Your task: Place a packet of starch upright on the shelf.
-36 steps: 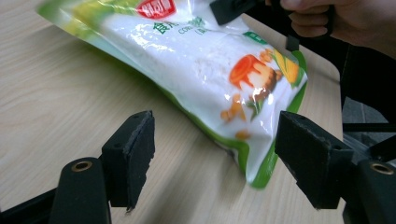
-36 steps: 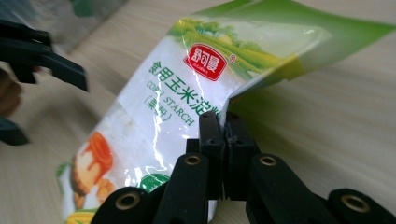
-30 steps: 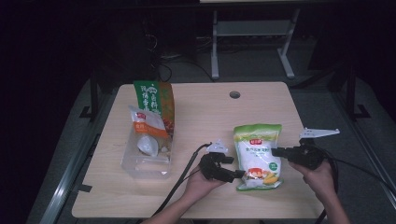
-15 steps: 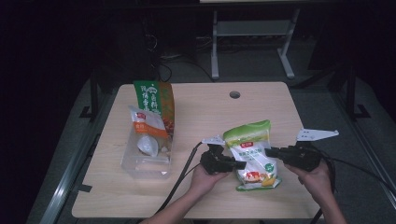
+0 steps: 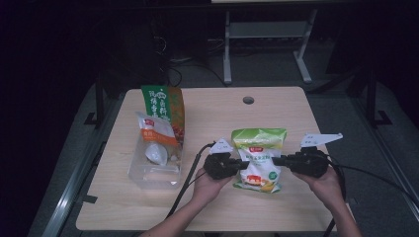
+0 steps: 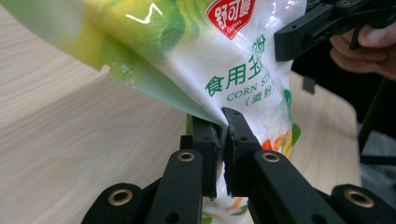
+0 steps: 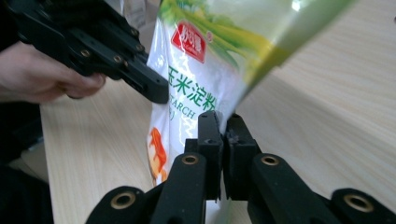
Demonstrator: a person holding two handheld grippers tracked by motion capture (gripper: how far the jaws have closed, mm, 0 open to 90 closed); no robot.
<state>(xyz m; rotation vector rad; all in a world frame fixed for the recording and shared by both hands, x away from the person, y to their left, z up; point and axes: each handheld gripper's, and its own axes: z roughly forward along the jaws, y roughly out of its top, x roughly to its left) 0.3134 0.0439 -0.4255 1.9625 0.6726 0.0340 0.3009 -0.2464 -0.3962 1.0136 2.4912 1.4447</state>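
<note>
A corn starch bag (image 5: 259, 148), white with a green top, hangs tilted above the table between both grippers. My left gripper (image 5: 243, 164) has just been closing and its pads now pinch the bag's left edge (image 6: 196, 56); its jaws stand nearly together (image 6: 222, 122). My right gripper (image 5: 276, 160) is shut on the bag's right edge (image 7: 196, 84), fingertips pressed on the film (image 7: 223, 122). Each gripper view shows the other gripper across the bag: the right one (image 6: 322, 25), the left one (image 7: 93, 42).
A clear plastic tub (image 5: 153, 170) at the table's left holds a tall green and orange bag (image 5: 163, 106) and a smaller packet (image 5: 157, 136). A cable hole (image 5: 248, 100) sits near the far edge of the wooden table (image 5: 296, 207). Cables trail from both grippers.
The bag lay flat a second ago; it is now raised off the table and shifted left. The left gripper's jaws went from open beside the bag to closed on its edge.
</note>
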